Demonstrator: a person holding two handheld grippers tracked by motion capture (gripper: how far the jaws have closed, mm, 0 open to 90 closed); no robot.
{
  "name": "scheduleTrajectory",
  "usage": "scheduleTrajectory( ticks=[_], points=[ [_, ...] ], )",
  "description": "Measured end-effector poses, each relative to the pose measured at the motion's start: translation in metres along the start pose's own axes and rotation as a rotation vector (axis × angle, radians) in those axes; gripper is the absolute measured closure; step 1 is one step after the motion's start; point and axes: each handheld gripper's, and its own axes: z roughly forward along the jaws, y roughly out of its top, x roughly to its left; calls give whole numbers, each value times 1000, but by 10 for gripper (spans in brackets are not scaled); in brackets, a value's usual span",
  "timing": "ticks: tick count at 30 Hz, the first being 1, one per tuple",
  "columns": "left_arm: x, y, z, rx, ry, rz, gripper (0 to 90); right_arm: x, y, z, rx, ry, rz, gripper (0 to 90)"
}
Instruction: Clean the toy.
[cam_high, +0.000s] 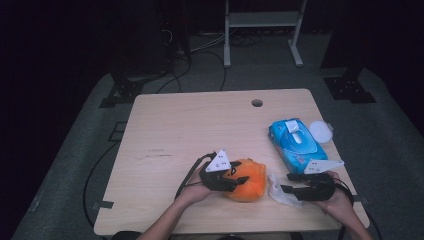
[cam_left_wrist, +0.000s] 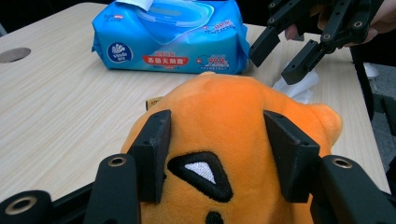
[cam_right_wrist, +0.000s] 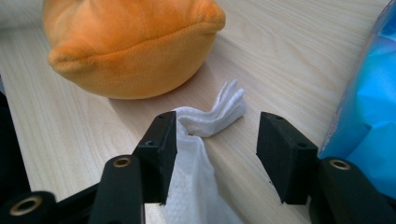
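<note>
An orange plush toy (cam_high: 248, 181) (cam_right_wrist: 130, 42) lies near the table's front edge. My left gripper (cam_high: 238, 183) (cam_left_wrist: 217, 135) is shut on it, one pad pressed into each side of its head (cam_left_wrist: 224, 107). Just right of the toy a crumpled white wipe (cam_high: 277, 192) (cam_right_wrist: 210, 116) rests on the wood. My right gripper (cam_high: 287, 182) (cam_right_wrist: 216, 135) is low over the wipe with its jaws apart. The wipe lies against the left pad and nothing touches the other. In the left gripper view the right gripper (cam_left_wrist: 280, 58) hangs over the wipe (cam_left_wrist: 299, 86).
A blue pack of wet wipes (cam_high: 296, 145) (cam_left_wrist: 173, 37) (cam_right_wrist: 369, 116) lies behind the right gripper, with a round white lid (cam_high: 320, 131) beside it. The wooden table (cam_high: 200, 130) has a cable hole (cam_high: 257, 103) near its far edge. A metal stand is on the floor beyond.
</note>
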Motion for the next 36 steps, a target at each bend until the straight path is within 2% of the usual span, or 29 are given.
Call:
scheduleTrajectory(
  ticks=[5,12,18,26,29,33,34,36],
  points=[
    [-3,3,0,-4,29,-2,483,2,0,4,14,-11,-11,455],
    [-7,7,-1,-13,38,10,533,5,3,-1,-27,-19,-14,467],
    [-3,8,-5,-43,46,-33,544,4,3,-3,-41,-25,-2,481],
    [4,10,-10,-63,67,-47,547,6,5,-3,-51,-22,-1,482],
    [11,14,-16,-83,92,-54,547,6,5,-3,-55,-24,0,482],
    [27,16,-29,-118,156,-70,548,6,5,-4,-64,-22,4,482],
    [32,15,-32,-133,179,-84,548,6,5,-4,-65,-21,6,484],
    [38,11,-36,-133,215,-90,548,6,5,-4,-66,-19,5,490]
  ],
)
